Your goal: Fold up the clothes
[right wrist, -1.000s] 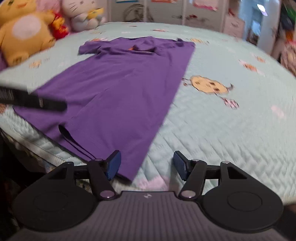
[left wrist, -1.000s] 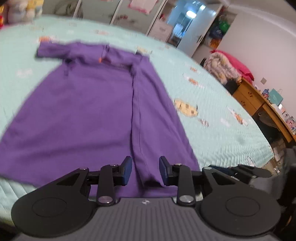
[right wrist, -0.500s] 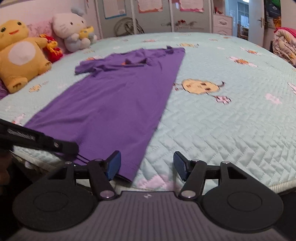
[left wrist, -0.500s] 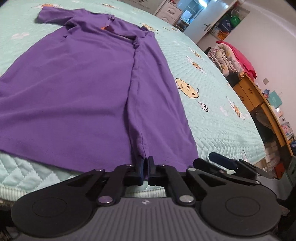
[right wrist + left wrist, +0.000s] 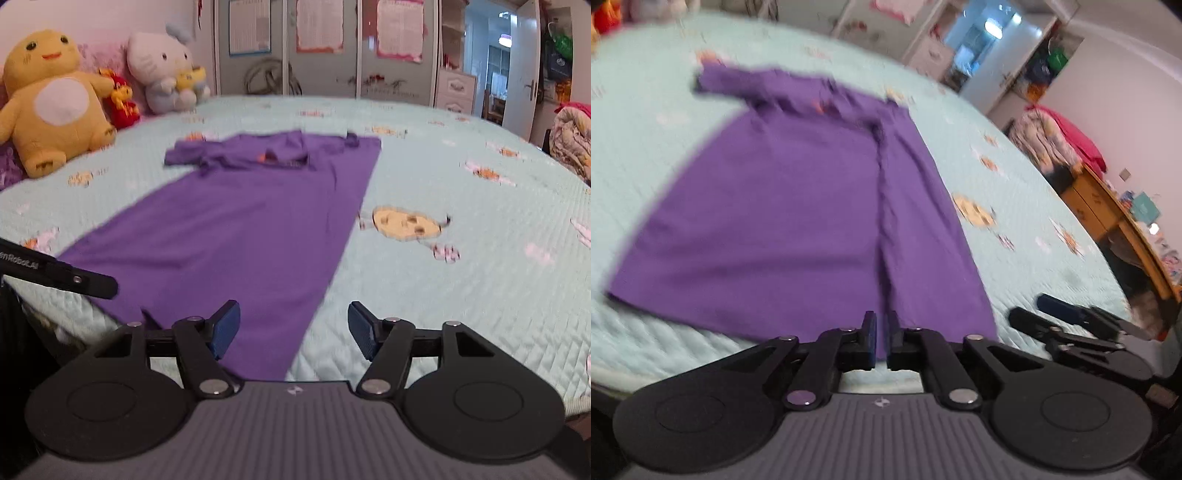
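A: Well, the purple shirt (image 5: 798,221) lies flat on the mint quilt (image 5: 1034,206), collar at the far end, its right side already turned in along a lengthwise ridge. The left gripper (image 5: 881,338) has its pads pressed nearly together on the hem, right where that ridge ends.

B: And the right gripper (image 5: 293,330)?

A: Spread wide, holding nothing, hovering over the hem's near right corner.

B: So what worries you?

A: I'd say the left pinch is shallow and may catch only one layer. Lifting could then peel the flap open. With only one corner held, the hem would likely sag and drag, wrinkling the body. The hem also sits near the bed's edge, so slack cloth might slide off.
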`<state>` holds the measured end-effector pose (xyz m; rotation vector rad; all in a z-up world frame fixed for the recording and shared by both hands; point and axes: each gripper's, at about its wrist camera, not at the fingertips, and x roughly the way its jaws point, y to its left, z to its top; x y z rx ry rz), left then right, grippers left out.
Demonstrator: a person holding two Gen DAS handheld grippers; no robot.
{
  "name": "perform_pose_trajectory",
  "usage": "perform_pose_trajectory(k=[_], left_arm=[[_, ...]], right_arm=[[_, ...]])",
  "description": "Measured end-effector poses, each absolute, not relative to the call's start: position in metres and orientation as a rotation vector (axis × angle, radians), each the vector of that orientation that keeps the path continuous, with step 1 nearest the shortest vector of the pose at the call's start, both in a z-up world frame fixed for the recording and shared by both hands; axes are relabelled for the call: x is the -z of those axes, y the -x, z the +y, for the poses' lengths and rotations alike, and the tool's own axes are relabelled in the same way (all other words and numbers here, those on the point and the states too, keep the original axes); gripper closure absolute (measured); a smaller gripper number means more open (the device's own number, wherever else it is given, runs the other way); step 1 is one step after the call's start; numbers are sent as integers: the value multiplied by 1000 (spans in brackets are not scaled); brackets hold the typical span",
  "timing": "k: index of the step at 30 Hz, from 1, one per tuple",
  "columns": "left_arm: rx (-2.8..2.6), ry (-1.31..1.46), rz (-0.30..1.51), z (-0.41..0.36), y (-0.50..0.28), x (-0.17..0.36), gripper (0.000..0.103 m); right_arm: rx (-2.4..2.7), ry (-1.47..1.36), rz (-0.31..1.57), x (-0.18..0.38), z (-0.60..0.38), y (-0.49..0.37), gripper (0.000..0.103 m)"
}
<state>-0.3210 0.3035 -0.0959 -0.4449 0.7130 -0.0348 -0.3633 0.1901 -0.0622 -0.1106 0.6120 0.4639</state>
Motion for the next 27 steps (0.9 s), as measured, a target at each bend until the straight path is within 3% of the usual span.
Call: perform_pose_trajectory(k=[2, 6, 9, 17, 19, 21, 27], left_arm=[[-54, 436, 679, 319, 329, 93, 66], [-230, 413, 649, 349, 345, 95, 63], [-336, 459, 632, 376, 355, 97, 52], [-252, 414, 639, 362, 353, 93, 51], [-237, 344, 682, 346, 342, 99, 52], [-223, 302, 691, 337, 341, 101, 55], [-291, 315, 636, 350, 350, 94, 53]], right_arm=[[-475, 94, 608, 57, 195, 359, 37], [-510, 69, 615, 52, 208, 351, 37], [-525, 65, 619, 51, 218, 348, 37], [-531, 58, 711, 72, 233, 345, 38], [-527, 87, 766, 82, 237, 343, 50], [-515, 109, 837, 92, 238, 341, 54], [-568, 107, 747, 67, 231, 358, 53]])
